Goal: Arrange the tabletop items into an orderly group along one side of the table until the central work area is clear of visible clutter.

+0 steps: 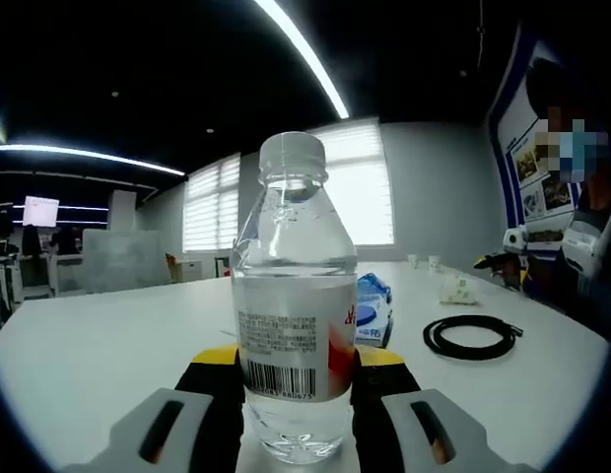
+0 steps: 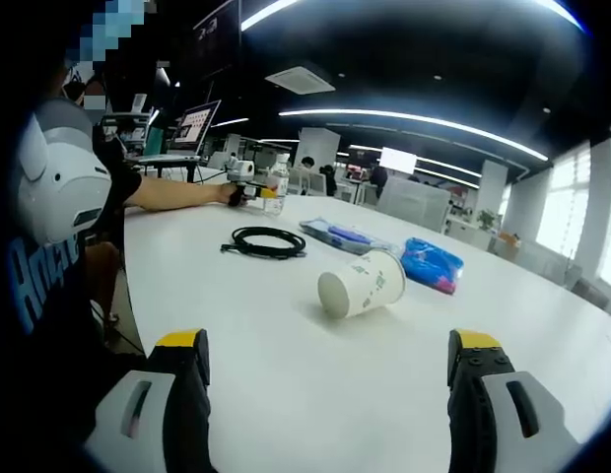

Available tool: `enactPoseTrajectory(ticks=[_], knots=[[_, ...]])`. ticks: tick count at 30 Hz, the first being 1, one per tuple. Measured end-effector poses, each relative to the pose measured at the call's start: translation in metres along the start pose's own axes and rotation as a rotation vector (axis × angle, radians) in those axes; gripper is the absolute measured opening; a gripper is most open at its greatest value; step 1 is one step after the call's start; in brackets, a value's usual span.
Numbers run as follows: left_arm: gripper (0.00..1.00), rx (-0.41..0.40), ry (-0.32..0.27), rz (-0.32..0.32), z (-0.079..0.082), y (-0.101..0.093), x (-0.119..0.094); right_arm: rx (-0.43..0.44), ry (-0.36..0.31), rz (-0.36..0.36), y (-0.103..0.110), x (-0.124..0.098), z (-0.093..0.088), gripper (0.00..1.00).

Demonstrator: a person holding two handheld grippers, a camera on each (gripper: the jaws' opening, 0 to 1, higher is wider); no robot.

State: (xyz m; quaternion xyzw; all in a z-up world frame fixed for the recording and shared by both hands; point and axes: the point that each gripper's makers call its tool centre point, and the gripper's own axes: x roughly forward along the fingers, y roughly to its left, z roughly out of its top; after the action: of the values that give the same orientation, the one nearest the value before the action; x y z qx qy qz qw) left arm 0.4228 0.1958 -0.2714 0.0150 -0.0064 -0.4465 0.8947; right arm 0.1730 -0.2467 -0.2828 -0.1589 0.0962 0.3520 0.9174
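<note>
Clear bottle [image 1: 294,305] base between left tongs [image 1: 298,389]

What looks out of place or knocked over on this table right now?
The paper cup lies tipped on its side mid-table, open mouth toward the right claw, which is open. No spill shows. The water bottle stands upright, capped, in the left claw.

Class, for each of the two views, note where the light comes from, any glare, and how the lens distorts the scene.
Left gripper view: bright blinded windows backlight the clear plastic water bottle, glinting on its shoulder; the ceiling light strip bows. Right gripper view: curved ceiling strips light the white table evenly, with a soft shadow under the tipped white paper cup; the table edge bends.
</note>
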Motion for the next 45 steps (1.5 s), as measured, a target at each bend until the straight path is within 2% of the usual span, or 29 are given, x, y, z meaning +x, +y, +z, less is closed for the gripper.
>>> enactPoseTrajectory(ticks=[13, 19, 25, 29, 31, 34, 37, 42, 45], knots=[[0.41, -0.006, -0.008, -0.001, 0.001, 0.011, -0.002, -0.001, -0.004, 0.005, 0.0, 0.0, 0.0, 0.97], [0.45, -0.027, -0.025, -0.01, 0.004, 0.005, -0.002, -0.001, -0.004, 0.01, 0.001, 0.001, 0.0, 0.98], [0.59, -0.027, -0.027, -0.002, 0.004, -0.002, -0.002, -0.002, -0.002, 0.01, 0.002, 0.001, -0.001, 0.98], [0.77, -0.04, -0.021, 0.009, 0.004, 0.0, -0.006, -0.001, -0.004, 0.01, 0.002, 0.001, -0.001, 0.98], [0.88, -0.05, -0.007, 0.014, 0.003, -0.003, -0.009, 0.0, -0.007, 0.01, 0.001, 0.001, 0.0, 0.99], [1.0, -0.046, 0.018, 0.022, 0.002, -0.011, -0.014, 0.001, -0.011, 0.012, 0.0, 0.0, 0.0, 0.99], [1.0, -0.021, 0.049, 0.043, 0.0, -0.009, -0.021, 0.004, -0.018, 0.014, -0.001, 0.0, 0.001, 1.0], [1.0, -0.032, 0.055, 0.066, 0.006, -0.011, -0.033, 0.013, -0.03, 0.015, -0.001, -0.001, 0.003, 1.0], [1.0, -0.048, 0.107, 0.083, 0.001, -0.014, -0.042, 0.024, -0.037, 0.017, -0.002, -0.002, 0.003, 1.0]])
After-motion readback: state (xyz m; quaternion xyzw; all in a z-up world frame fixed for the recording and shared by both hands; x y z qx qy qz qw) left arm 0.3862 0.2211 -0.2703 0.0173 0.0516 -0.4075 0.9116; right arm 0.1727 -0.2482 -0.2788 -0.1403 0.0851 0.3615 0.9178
